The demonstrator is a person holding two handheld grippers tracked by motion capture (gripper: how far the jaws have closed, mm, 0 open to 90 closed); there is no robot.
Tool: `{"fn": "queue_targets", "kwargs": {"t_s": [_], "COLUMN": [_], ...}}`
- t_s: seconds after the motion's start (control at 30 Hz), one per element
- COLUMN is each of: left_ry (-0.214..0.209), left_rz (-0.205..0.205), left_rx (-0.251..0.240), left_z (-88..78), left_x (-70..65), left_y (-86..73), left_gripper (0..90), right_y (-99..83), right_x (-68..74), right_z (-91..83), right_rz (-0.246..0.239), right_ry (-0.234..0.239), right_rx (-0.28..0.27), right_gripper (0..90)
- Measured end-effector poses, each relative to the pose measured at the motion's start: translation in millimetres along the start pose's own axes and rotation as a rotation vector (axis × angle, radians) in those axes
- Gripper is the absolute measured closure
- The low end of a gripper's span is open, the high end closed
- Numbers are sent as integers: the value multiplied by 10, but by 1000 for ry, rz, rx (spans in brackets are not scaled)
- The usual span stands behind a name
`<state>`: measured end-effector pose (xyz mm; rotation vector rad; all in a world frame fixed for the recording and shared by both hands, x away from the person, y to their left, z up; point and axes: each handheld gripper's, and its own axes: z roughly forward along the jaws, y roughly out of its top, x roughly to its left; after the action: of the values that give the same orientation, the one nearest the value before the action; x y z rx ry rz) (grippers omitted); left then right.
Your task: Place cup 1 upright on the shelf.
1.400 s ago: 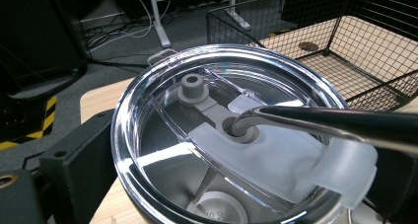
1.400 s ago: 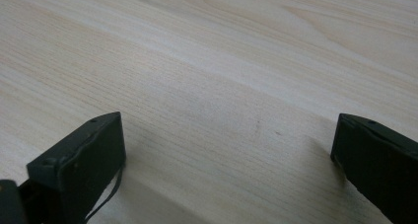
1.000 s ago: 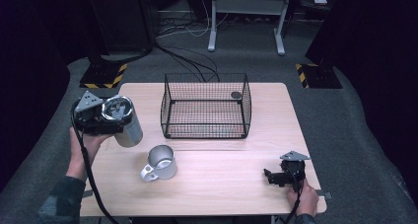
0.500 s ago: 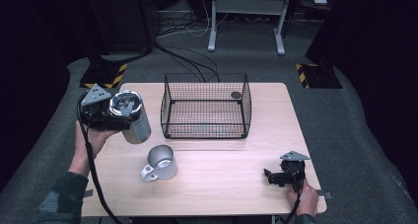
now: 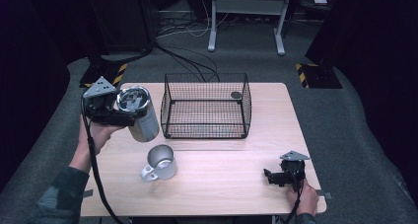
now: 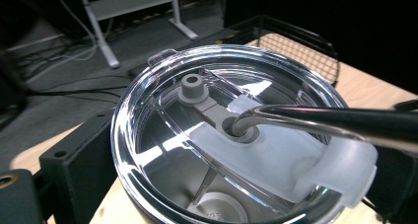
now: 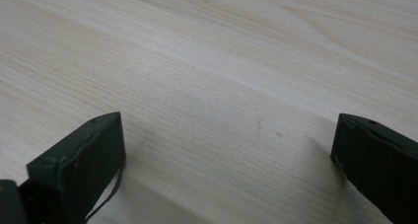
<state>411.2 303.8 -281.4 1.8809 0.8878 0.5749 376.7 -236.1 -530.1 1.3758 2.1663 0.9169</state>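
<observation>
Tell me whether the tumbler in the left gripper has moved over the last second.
Yes. The tumbler, held in the left gripper, has shifted toward the wire basket and slightly farther up the table, narrowing the gap.

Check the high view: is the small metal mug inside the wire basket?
No, the mug lies on the table, in front of the wire basket.

You have the tall stainless-steel tumbler (image 5: 140, 115) with a clear plastic lid (image 6: 226, 135) lifted off the desk at about nine o'clock, tilted so the lid faces up and toward you, a bent metal straw (image 6: 335, 123) through it.
</observation>
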Motion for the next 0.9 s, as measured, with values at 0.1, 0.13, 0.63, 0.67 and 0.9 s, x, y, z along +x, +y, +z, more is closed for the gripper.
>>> {"fn": "queue_targets", "kwargs": {"t_s": [0.1, 0.13, 0.63, 0.67, 0.9], "left_ry": [-19, -18, -59, -62, -70], "left_rz": [1, 3, 42, 40, 48], "left_rx": [8, 5, 6, 4, 10], "left_z": [71, 104, 350, 359, 455], "left_x": [-20, -37, -266, -272, -314], "left_y": [22, 34, 229, 237, 320], "left_gripper": [39, 39, 39, 38, 38], "right_y": [2, 2, 1, 1, 2], "right_x": [-8, -8, -8, -7, -8], "right_z": [4, 4, 4, 4, 4], "right_rz": [-12, -11, -11, -11, -12], "right_ry": [2, 2, 1, 1, 2], "right_rx": [-3, -3, -3, -3, -4], "right_gripper": [0, 0, 0, 0, 0]}}
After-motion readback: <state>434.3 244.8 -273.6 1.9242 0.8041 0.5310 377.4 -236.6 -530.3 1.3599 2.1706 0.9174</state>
